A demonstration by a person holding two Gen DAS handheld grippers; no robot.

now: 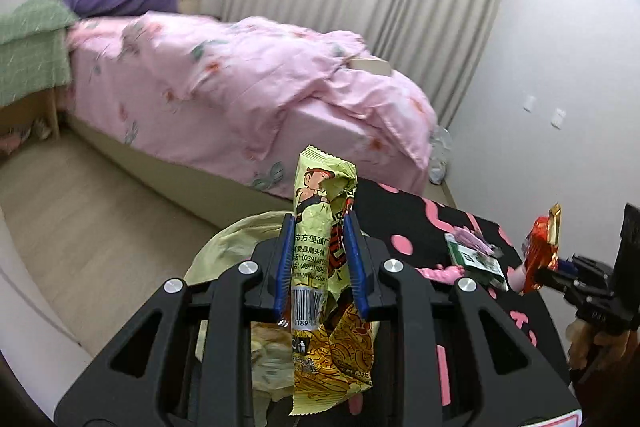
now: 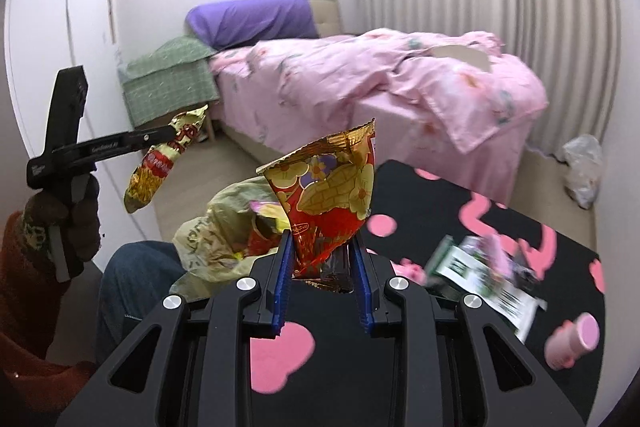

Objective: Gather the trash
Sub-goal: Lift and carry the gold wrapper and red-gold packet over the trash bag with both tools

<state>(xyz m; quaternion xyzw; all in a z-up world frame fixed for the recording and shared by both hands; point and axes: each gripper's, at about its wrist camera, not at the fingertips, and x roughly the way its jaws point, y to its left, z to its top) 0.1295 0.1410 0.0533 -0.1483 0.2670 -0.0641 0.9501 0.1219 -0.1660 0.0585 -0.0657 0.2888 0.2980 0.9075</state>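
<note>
In the left wrist view my left gripper (image 1: 318,217) is shut on a yellow-green snack wrapper (image 1: 320,187) that stands upright between the blue pads. Below it lies a pale yellow plastic bag (image 1: 224,247). At the right edge my right gripper (image 1: 560,263) holds a red and gold wrapper (image 1: 540,255). The right wrist view shows my right gripper (image 2: 320,237) shut on that red and gold wrapper (image 2: 332,195). At the left, my left gripper (image 2: 172,135) carries the yellow wrapper (image 2: 156,167). The yellow bag (image 2: 212,231) sits open with wrappers inside.
A black surface with pink shapes (image 2: 460,227) bears a green and white packet (image 2: 480,267) and a pink bottle (image 2: 572,343). A bed with a pink quilt (image 2: 360,79) stands behind, a white plastic bag (image 2: 584,167) on the floor beside it. A person's knee (image 2: 136,275) is at the lower left.
</note>
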